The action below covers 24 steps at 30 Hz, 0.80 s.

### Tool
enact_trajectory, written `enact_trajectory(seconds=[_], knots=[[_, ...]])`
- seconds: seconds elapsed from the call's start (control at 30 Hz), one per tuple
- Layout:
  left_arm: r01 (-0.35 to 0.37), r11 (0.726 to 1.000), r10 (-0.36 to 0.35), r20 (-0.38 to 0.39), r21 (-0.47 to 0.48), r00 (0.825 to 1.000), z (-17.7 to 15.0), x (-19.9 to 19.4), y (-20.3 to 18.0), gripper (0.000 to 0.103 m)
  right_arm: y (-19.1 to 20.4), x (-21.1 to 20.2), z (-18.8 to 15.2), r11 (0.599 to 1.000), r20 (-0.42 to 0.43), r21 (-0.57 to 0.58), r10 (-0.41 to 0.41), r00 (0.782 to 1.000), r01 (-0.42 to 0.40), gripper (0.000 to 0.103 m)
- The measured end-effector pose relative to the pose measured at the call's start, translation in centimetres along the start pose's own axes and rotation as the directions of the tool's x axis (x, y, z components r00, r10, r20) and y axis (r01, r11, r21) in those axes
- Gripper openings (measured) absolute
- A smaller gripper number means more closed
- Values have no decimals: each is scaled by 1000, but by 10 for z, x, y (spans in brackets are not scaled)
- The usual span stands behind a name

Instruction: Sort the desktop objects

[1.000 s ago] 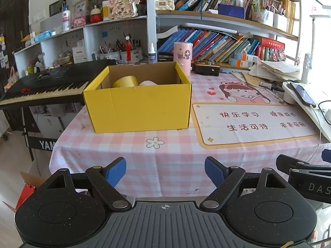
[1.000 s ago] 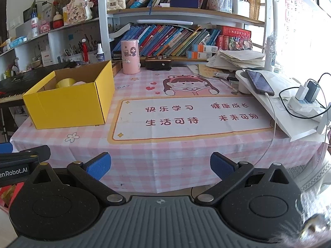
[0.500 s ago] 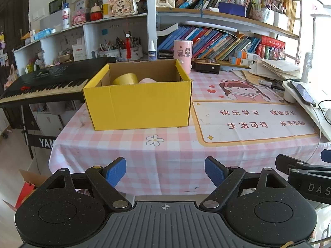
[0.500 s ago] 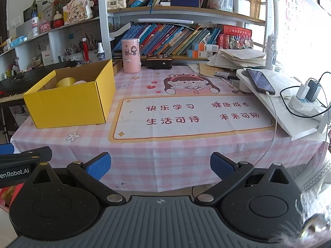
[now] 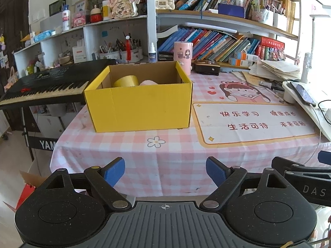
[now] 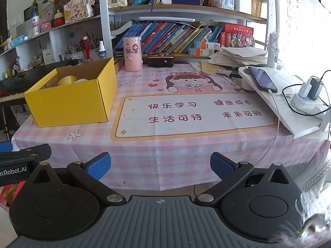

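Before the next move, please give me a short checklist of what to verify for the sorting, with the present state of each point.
1. Left hand-held gripper empty: ok, jaws opening, nothing between them.
2. Right hand-held gripper empty: ok, jaws apart, nothing between them.
3. Yellow box open and upright on the table: ok.
4. Room left in the box: cannot tell; a yellow tape roll and something pink already lie inside.
5. Path to the box free: ok, only bare tablecloth lies between the grippers and it.
6. Next item chosen: cannot tell; the pink cup stands behind the box.
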<state>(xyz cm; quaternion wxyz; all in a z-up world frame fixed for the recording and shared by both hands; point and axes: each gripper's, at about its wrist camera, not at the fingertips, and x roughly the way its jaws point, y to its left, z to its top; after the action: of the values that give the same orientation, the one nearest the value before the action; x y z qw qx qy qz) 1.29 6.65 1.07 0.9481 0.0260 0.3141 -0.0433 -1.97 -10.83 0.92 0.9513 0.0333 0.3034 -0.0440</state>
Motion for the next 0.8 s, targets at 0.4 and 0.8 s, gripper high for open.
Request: enact_trajectory(seconds=[0.4,0.8], knots=[[18,1000,-18,-13,-7,1000,1,3,1,88,5,1,1,1000,-2,-5,0,1000,0,103],[30,1000,-30,-30,-8,999,0,6,-1,88,4,2,2,1000,-1,-11,-6,1000,6,103]])
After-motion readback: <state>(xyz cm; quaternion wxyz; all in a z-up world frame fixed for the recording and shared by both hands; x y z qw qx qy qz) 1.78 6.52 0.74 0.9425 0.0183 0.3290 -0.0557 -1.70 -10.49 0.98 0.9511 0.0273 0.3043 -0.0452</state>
